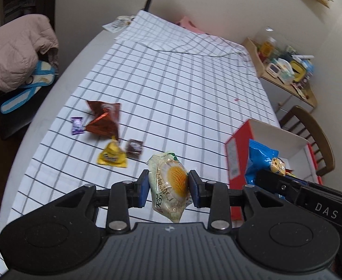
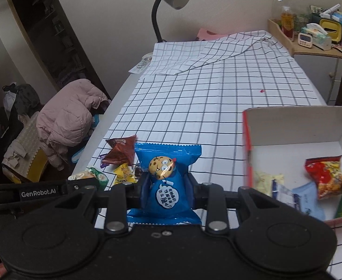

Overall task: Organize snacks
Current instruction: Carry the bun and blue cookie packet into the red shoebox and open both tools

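On the checked cloth, furthest left, 4 loose snacks lay close together: a purple candy, a brown packet, a yellow candy and a small dark square. All looked light and crinkly, likely slippery in foil, so a pinch across the middle of each would probably hold better than a grip on the sealed edges.

Next came the left gripper, its pads closed on a pale egg packet held clear above the cloth. The pouch seemed soft and puffy; a hard squeeze could crush what was inside.

To its right, the right gripper was clamped on a blue cookie packet, gripped at its waist, also off the table. The cookie inside was probably brittle.

Furthest right stood the red box, open, with several packets already lying in it, among them a red bag. Both held snacks seemed bound there.
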The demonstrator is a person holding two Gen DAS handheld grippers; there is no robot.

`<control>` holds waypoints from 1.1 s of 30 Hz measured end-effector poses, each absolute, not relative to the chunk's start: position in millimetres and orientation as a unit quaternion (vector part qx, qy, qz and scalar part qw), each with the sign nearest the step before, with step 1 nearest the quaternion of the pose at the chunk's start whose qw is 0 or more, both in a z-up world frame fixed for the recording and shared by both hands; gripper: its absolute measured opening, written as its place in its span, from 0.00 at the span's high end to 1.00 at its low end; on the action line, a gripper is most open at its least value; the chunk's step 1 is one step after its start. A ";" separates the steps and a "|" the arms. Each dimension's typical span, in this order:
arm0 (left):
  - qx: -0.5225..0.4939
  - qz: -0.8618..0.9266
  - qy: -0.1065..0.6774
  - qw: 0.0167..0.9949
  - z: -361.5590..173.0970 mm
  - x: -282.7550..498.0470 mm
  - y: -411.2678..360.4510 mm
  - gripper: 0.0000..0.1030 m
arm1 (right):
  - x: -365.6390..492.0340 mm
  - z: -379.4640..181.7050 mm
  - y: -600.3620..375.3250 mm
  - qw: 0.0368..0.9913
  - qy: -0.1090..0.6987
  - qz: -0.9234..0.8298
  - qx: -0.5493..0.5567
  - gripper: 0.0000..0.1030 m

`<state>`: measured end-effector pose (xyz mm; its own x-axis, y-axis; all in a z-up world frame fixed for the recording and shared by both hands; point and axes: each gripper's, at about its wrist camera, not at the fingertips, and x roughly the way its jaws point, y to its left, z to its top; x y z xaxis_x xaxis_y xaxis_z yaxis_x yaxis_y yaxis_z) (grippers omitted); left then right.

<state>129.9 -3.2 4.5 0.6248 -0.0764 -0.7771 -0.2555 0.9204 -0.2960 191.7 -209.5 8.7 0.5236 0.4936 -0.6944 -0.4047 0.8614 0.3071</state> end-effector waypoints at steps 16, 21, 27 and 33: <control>-0.140 -0.011 0.431 0.891 25.1 170.2 -134.0 0.67 | 205.0 12.7 -326.4 0.891 0.396 0.210 0.077 0.71; -0.126 -0.022 0.438 0.890 17.4 191.7 -166.3 0.67 | 221.5 4.3 -360.8 0.893 0.398 0.189 0.085 0.71; -0.114 -0.035 0.455 0.883 0.3 225.6 -198.6 0.67 | 249.1 -13.6 -391.2 0.893 0.411 0.161 0.084 0.71; -0.105 -0.034 0.476 0.873 -21.7 259.8 -217.4 0.67 | 282.0 -33.5 -408.0 0.888 0.429 0.147 0.082 0.71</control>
<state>259.8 -217.4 -21.7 0.5450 -0.1593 -0.8232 -0.0409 0.9756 -0.2159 282.0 -408.0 -33.5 0.5889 0.3318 -0.7370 -0.1914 0.9432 0.2716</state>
